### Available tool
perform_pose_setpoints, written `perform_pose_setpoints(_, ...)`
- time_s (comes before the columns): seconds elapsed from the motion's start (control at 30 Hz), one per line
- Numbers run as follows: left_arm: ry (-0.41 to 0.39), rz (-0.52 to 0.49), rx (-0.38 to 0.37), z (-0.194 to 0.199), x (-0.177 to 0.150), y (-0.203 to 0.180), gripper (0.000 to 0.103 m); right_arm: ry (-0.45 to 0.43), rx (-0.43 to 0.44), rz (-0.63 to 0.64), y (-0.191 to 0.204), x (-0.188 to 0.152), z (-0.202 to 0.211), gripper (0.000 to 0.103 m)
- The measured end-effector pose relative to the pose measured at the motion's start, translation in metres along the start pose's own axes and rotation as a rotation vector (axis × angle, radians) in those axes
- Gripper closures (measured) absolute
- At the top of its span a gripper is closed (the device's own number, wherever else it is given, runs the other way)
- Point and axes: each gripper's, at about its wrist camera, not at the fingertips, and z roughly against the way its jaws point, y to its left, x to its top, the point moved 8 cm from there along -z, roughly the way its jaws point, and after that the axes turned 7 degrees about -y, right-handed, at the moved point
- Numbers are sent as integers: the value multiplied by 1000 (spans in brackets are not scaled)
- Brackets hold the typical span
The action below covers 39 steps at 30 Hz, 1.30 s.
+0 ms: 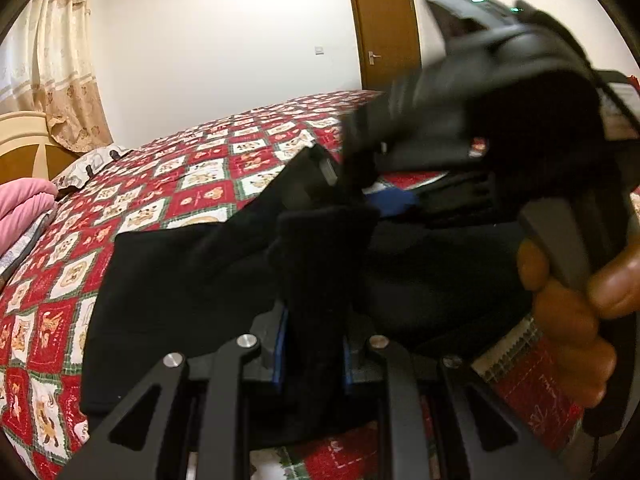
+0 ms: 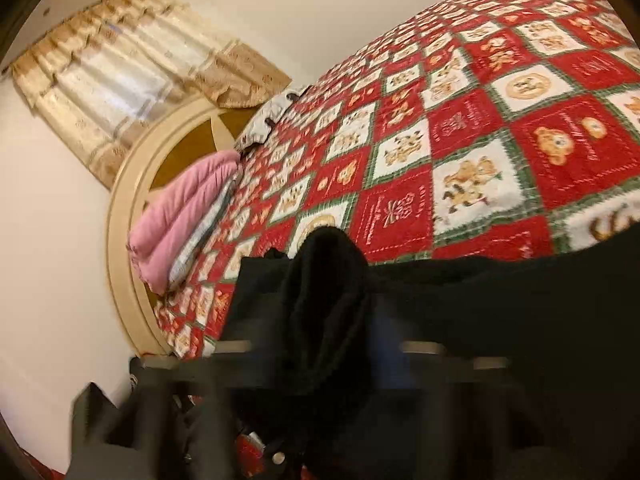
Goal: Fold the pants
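Black pants [image 1: 180, 280] lie spread on a red, white and green patchwork quilt [image 1: 192, 184]. At the bottom of the left wrist view, my left gripper [image 1: 314, 352] is shut on a bunched fold of the pants, which rises between its blue pads. My right gripper [image 1: 356, 188] comes in blurred from the upper right, held by a bare hand [image 1: 568, 312], low over the same cloth. In the right wrist view, the right gripper [image 2: 328, 344] is blurred, with a hump of the pants [image 2: 500, 312] pinched between its fingers.
A folded pink blanket [image 2: 180, 216] and a patterned pillow [image 2: 268, 120] lie by the cream headboard [image 2: 120, 220]. Beige curtains [image 2: 120, 68] hang behind it. A brown door [image 1: 384, 28] stands across the room. Quilt stretches beyond the pants.
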Motion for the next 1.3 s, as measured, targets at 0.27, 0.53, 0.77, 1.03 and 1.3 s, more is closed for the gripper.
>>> perform_pose_setpoints(0.27,-44,-78,-26,18,32,-33,82,-56,5,31,2,19,36,88)
perform_pose_setpoints(0.53,-20,-92,-93,16,38,-75,82,-72,-25,-7,-28,25,71,88)
perform_pose_setpoints(0.77,-16,-73,-139,20,46,-96,82,-91,-41,-13,-42,30,89,88)
perform_pose_setpoints(1.03,81,-62,-129,3,29,-93,81,-64,-83,-41,-64,19,80,88)
perform_pose_setpoints(1.3,132,-52,-125,1,20,-97,81,-45,-96,-72,-78,9,71,88)
